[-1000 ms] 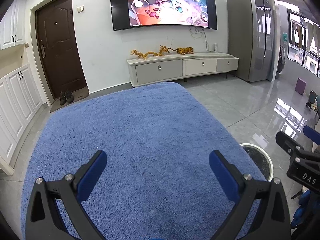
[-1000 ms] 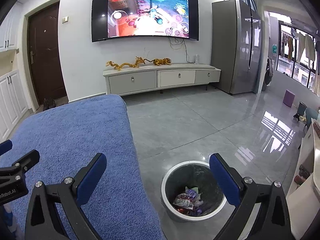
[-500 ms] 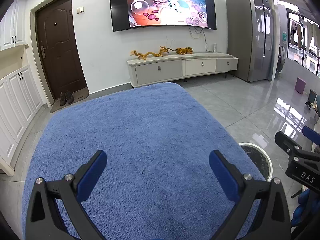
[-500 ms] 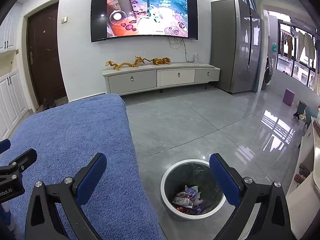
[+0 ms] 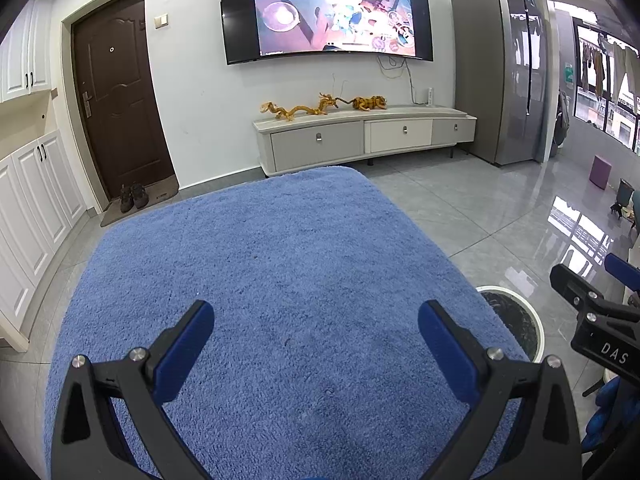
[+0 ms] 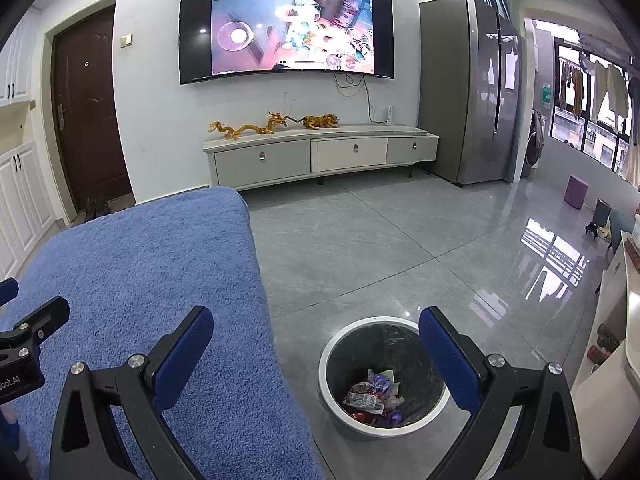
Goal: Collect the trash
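Both grippers are spread wide and hold nothing: the left gripper point(image 5: 316, 336) over the blue desk point(image 5: 280, 260), the right gripper point(image 6: 316, 340) above the bin point(image 6: 332, 364) with trash point(image 6: 374, 394) inside, by the desk's right edge.

Crumpled wrappers point(image 6: 374, 396), heaped inside round bin point(image 6: 352, 420)

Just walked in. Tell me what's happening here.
A person is collecting trash with a handheld gripper in each hand. Right now both are open and hold nothing. The left gripper hangs over a blue towel-covered surface with no trash showing on it. The right gripper is beside that surface's edge, above the floor, next to the trash bin, which has wrappers at the bottom.
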A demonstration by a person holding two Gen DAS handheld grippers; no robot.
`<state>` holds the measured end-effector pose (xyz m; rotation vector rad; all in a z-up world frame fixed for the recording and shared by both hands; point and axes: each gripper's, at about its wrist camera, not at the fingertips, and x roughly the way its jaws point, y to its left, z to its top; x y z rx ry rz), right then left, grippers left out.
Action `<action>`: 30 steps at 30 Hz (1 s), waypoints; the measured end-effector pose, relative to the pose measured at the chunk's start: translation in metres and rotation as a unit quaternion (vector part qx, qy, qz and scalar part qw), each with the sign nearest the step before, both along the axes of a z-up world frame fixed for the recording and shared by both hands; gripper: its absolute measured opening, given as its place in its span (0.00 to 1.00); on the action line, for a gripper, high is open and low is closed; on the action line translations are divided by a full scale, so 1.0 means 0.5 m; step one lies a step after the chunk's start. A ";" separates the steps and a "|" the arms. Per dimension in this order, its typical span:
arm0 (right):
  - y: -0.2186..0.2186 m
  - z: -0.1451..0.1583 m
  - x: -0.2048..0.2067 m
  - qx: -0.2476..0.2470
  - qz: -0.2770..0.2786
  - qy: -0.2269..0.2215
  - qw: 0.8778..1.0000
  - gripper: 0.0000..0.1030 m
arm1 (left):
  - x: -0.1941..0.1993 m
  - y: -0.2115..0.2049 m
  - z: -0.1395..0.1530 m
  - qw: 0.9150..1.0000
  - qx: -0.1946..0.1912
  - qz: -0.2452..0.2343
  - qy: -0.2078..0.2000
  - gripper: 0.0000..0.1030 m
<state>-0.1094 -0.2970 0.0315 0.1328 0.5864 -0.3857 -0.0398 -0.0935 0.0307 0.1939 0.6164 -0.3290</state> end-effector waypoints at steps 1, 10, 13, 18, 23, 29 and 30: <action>0.000 0.000 -0.001 0.000 0.000 0.000 1.000 1.00 | 0.000 0.001 0.000 1.000 0.000 0.000 0.000 1.00; 0.002 -0.001 -0.001 0.000 0.000 0.000 1.000 1.00 | 0.007 0.006 0.000 1.000 -0.003 0.001 0.005 1.00; 0.002 -0.001 0.000 -0.001 0.000 0.000 1.000 1.00 | 0.009 0.006 0.000 1.000 -0.003 0.002 0.008 1.00; 0.001 -0.003 -0.004 -0.001 -0.002 0.001 1.000 1.00 | 0.009 0.005 0.000 1.000 -0.003 0.002 0.008 1.00; -0.001 -0.002 -0.007 -0.003 -0.003 0.000 1.000 1.00 | 0.007 0.004 0.001 1.000 -0.004 0.002 0.006 1.00; 0.001 0.003 -0.011 -0.006 -0.004 -0.004 1.000 1.00 | 0.000 0.009 0.006 1.000 -0.005 0.006 -0.008 1.00; 0.000 0.004 -0.012 -0.007 -0.004 -0.005 1.000 1.00 | -0.002 0.010 0.008 1.000 -0.006 0.008 -0.011 1.00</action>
